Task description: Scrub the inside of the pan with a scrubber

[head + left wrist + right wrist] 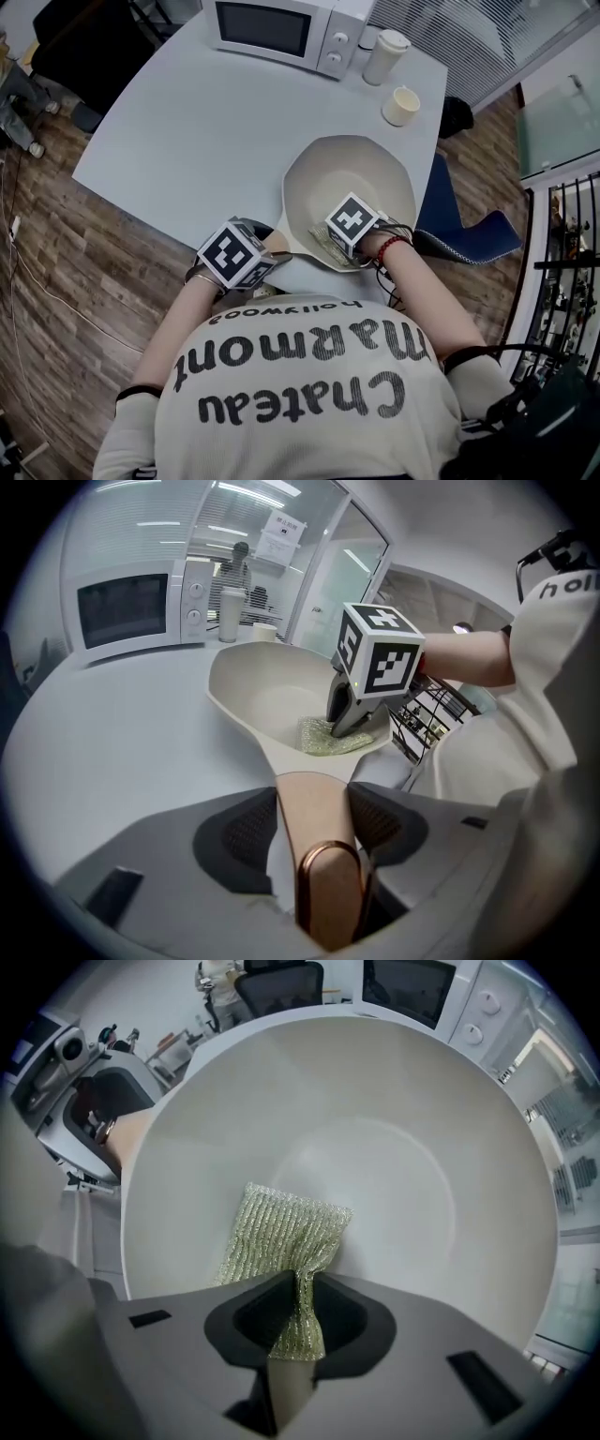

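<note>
jaws R: right gripper (295, 1316) pinched on scrubber (281, 1232) — pad flat on pan (422, 1147) floor, near side | jaws L: left gripper (314, 813) clamped on handle (323, 883), pan on table (187, 141) | step: scrubbing inside, likely early | next: press down, sweep scrubber across bowl — handle braced

"Chateau Marmont hollywood" on shirt (309, 417)

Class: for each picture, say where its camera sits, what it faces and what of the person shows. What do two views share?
Head view: on the head, steeply down onto the pan; shirt, forearms, left gripper, right gripper show.
Left gripper view: behind fingers clamping the pan handle, facing the microwave; right forearm shows.
Right gripper view: down into the pan, fingers pinching the scrubber; left wrist shows.
Shared: pan and scrubber.
</note>
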